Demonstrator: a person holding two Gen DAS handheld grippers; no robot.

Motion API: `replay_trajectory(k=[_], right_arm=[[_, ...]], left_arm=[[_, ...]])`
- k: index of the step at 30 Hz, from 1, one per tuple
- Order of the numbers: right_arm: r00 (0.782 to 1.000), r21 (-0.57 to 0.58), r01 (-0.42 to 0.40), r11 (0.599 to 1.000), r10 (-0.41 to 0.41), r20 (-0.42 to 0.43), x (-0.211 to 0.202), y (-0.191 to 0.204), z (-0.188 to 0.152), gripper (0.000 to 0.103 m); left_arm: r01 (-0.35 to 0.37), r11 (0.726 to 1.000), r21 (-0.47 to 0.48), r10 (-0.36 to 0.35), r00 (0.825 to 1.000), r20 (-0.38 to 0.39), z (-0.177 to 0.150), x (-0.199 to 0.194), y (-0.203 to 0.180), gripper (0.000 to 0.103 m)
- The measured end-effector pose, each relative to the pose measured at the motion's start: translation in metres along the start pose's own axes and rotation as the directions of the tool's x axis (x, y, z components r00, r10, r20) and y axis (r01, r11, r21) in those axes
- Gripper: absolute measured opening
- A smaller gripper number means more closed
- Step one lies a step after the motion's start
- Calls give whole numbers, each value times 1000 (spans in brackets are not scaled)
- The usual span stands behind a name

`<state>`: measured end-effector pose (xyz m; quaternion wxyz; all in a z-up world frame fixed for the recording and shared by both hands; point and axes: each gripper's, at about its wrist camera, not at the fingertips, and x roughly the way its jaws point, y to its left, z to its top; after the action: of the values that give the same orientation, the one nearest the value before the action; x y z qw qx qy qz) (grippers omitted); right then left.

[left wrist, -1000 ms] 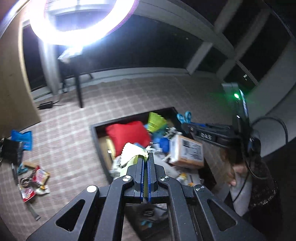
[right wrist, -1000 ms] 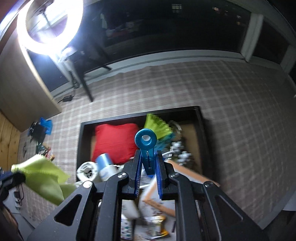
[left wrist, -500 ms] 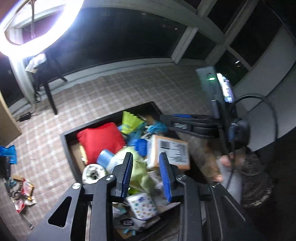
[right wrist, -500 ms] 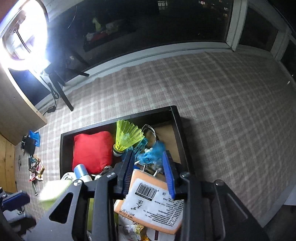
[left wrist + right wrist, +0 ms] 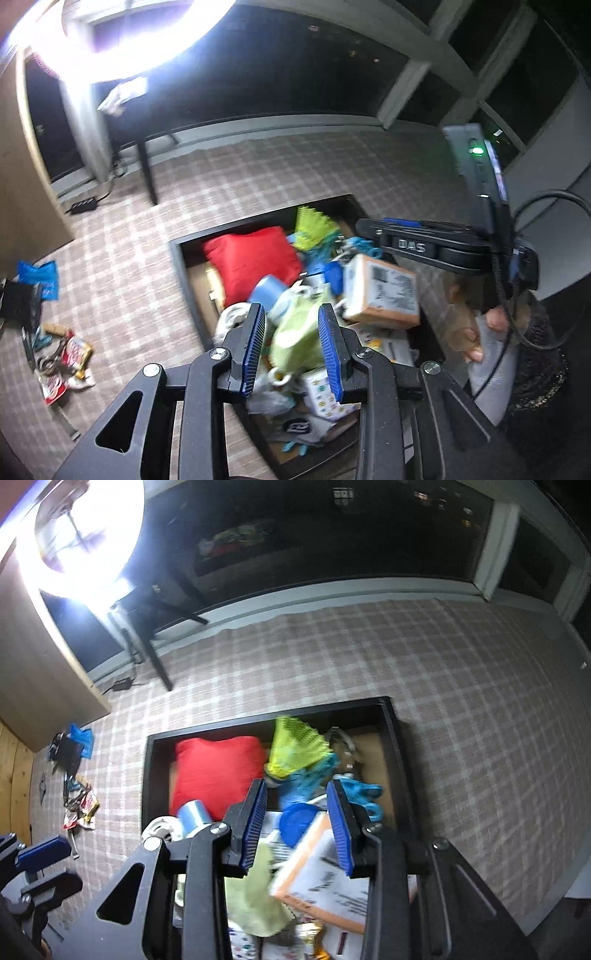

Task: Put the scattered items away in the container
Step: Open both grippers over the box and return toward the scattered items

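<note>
A black open box [image 5: 184,273] [image 5: 149,775] on the checked carpet holds a red cushion [image 5: 255,262] [image 5: 214,771], a yellow-green shuttlecock [image 5: 295,746], a blue tape roll [image 5: 266,291], an orange carton [image 5: 384,295] [image 5: 317,871] and other small things. My left gripper [image 5: 292,350] hangs open over the pile. The pale green cloth [image 5: 295,336] [image 5: 255,897] lies loose below its fingers, touching neither pad. My right gripper [image 5: 297,827] [image 5: 402,242] is above the box's right half with its jaws opening and nothing pressed between them. Blue items [image 5: 360,794] lie underneath it.
Snack wrappers [image 5: 70,354] [image 5: 81,808], a blue bag [image 5: 40,277] and a black object [image 5: 18,302] lie scattered on the carpet left of the box. A ring light on a stand [image 5: 146,173] and a wooden cabinet [image 5: 44,686] stand behind. A hand [image 5: 469,332] holds the right gripper.
Both grippers have opened. The left one let the green cloth drop onto the pile, and the right one let go of the blue ring-handled item into the box.
</note>
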<state>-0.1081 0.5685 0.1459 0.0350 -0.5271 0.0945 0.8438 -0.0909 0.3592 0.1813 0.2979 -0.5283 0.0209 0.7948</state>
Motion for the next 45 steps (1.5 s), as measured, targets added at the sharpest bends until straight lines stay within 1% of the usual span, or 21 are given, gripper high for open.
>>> replay_trajectory(k=[4, 8, 12, 15, 19, 22, 27, 30, 34, 41, 45], right_arm=[[999, -53, -36, 998, 35, -5, 2, 32, -2, 33], [998, -129, -68, 989, 66, -18, 7, 68, -3, 33], [994, -200, -111, 973, 106, -36, 12, 108, -7, 33], [989, -246, -148, 958, 138, -56, 18, 138, -11, 33], [980, -306, -194, 932, 173, -93, 29, 177, -16, 33], [974, -349, -224, 910, 193, -123, 39, 208, -21, 33], [962, -416, -265, 870, 212, -170, 56, 255, -31, 33], [957, -453, -282, 845, 216, -194, 65, 280, -37, 33], [946, -485, -314, 816, 227, -230, 79, 308, -44, 33], [922, -527, -374, 763, 249, -295, 106, 356, -59, 33], [918, -560, -384, 734, 235, -321, 123, 380, -69, 33]], left_arm=[[-34, 998, -55, 34, 999, -3, -11, -4, 37, 29], [-73, 989, -131, 72, 997, -7, -23, -10, 81, 28], [-123, 973, -196, 124, 992, -6, -38, -19, 123, 28], [-172, 957, -234, 174, 985, -12, -52, -26, 156, 28], [-222, 924, -312, 224, 974, -33, -75, -33, 206, 28], [-265, 890, -372, 264, 963, -54, -95, -35, 241, 28], [-289, 837, -465, 276, 956, -96, -129, -33, 287, 28], [-306, 819, -486, 288, 951, -114, -143, -31, 301, 28], [-323, 804, -498, 294, 946, -139, -157, -22, 312, 28], [-345, 793, -502, 298, 939, -174, -172, -1, 316, 28], [-361, 792, -492, 309, 932, -187, -174, 8, 317, 28]])
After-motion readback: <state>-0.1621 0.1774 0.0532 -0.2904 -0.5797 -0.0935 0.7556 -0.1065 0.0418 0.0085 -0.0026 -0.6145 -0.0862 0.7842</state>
